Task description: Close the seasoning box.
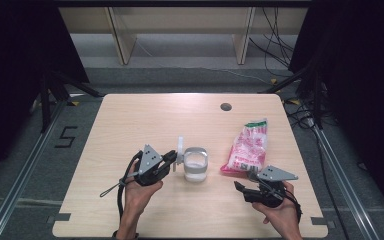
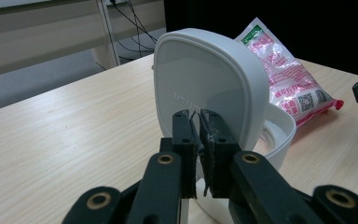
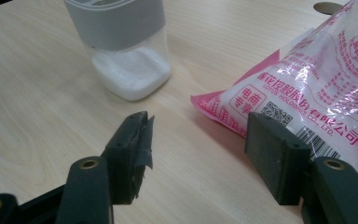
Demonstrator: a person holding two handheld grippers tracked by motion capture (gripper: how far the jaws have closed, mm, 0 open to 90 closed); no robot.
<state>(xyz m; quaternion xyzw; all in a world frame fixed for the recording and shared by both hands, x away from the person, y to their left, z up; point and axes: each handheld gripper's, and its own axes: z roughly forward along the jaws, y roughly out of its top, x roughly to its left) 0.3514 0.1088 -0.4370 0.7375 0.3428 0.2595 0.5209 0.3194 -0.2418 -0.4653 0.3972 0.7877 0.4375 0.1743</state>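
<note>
Container [image 1: 196, 165] with white powder stands mid-counter [image 1: 130, 120], its raised lid [image 2: 205, 84] pinched by the left gripper [image 2: 199, 122]. Right gripper [image 3: 196, 149] hovers with fingers spread wide beside the pink bag [image 3: 317, 88].

table: light wood table [image 1: 130, 130], dark round grommet [image 1: 225, 106] near far edge
container: clear container [image 1: 196, 165] with grey band, mid table, white contents low inside, open
lid: white lid [image 1: 180, 148] standing upright at container's left side
left gripper: left gripper [image 1: 173, 158] held in left hand [image 1: 141, 190], tips at the lid; jaw gap too small to tell
bag: pink and white bag [image 1: 247, 146] lying flat, right of container, apart from it
right gripper: right gripper [image 1: 238, 187] in right hand [image 1: 279, 210], just in front of bag, not touching it
floor: black "5" mark [image 1: 66, 136] left of table, cables [image 1: 275, 40] far right
</note>
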